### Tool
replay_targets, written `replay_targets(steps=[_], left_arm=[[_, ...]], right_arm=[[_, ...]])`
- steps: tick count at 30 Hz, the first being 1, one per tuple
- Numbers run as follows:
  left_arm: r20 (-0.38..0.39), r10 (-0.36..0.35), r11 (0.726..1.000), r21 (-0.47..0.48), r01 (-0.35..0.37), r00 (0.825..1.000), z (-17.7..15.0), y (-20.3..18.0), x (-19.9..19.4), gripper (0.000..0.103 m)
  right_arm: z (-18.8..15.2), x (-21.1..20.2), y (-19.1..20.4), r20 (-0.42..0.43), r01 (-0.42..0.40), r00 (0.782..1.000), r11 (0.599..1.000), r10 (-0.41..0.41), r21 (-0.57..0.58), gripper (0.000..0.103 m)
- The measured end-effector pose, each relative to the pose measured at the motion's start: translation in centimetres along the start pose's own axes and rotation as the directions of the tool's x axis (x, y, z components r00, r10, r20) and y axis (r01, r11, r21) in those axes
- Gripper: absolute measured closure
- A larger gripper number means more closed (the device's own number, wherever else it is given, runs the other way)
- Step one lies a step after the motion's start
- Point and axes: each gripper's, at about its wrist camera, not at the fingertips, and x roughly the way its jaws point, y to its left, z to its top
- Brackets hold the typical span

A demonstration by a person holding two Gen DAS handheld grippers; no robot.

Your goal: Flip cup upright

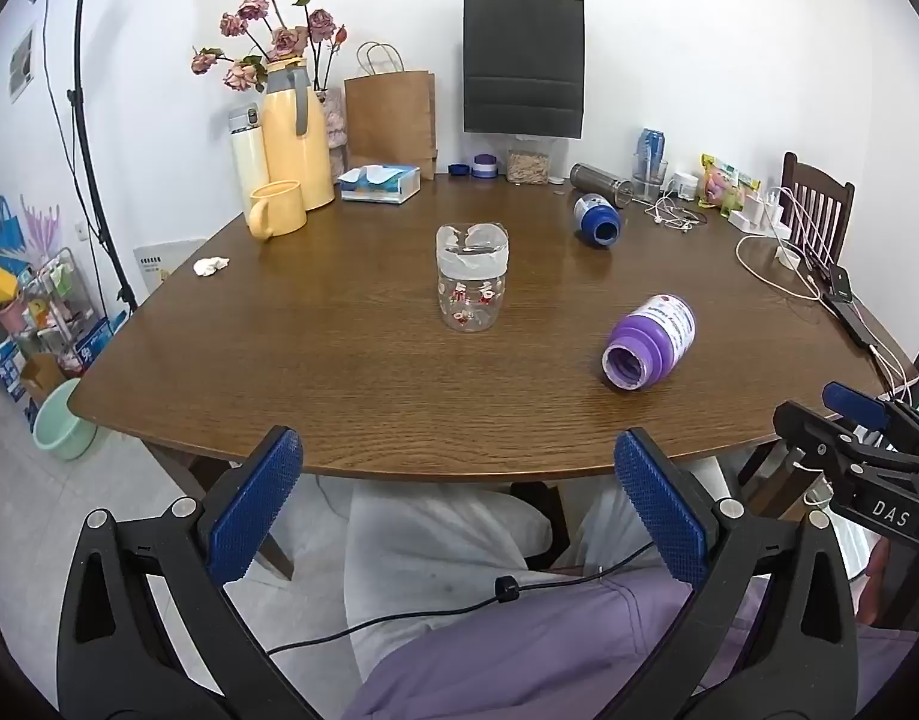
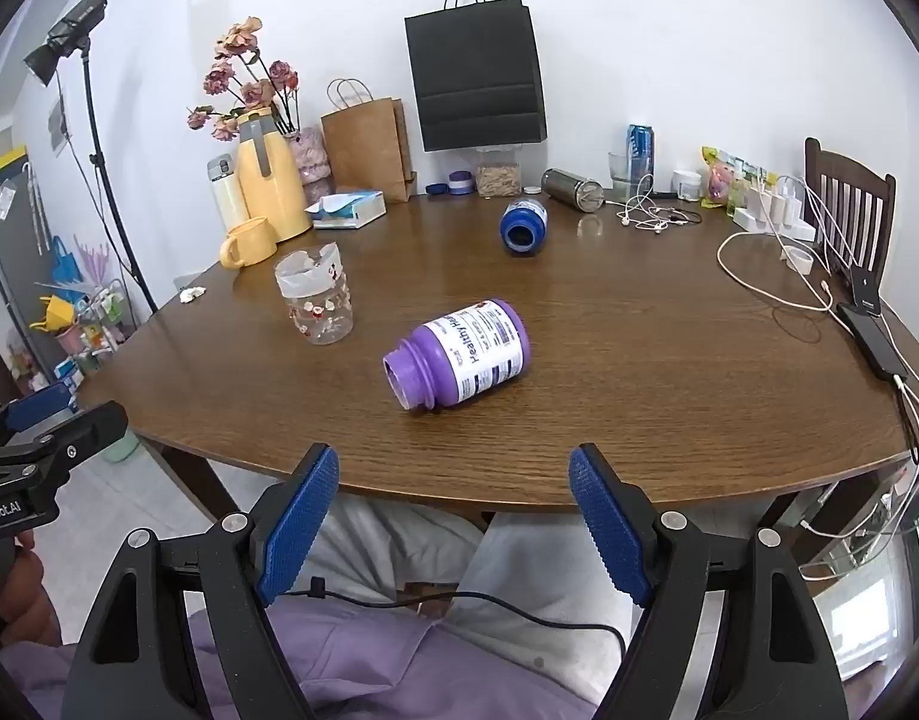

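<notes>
Waiting short of the wooden table [image 2: 639, 360], both grippers have their jaws wide and empty. A purple bottle [image 2: 462, 351] lies on its side mid-table, nearest the right gripper [image 2: 453, 519]; it probably needs grasping and standing up. Whether the clear cup [image 1: 472, 277], straight ahead of the left gripper [image 1: 459, 504], is upright is unclear.

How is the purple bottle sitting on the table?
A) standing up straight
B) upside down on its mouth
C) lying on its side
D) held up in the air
C: the purple bottle lies on its side on the wooden table, its open mouth facing the near edge, with both sets of jaws open and well short of it.
</notes>
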Motion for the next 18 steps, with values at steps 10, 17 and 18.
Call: replay_targets(steps=[10,17,18], left_arm=[[0.0,0.002,1.0,0.003,-0.002,1.0,0.0,0.0,-0.01,0.0],[-0.002,0.003,1.0,0.003,-0.003,1.0,0.0,0.0,0.0,0.0],[-0.002,0.003,1.0,0.003,-0.003,1.0,0.0,0.0,0.0,0.0]], right_arm=[[-0.07,0.71,0.18,-0.011,0.0,1.0,1.0,0.0,0.002,0.019],[-0.28,0.35,0.25,-0.015,-0.002,1.0,1.0,0.002,0.002,0.019],[-0.33,0.33,0.25,-0.014,-0.002,1.0,1.0,0.002,0.002,0.019]])
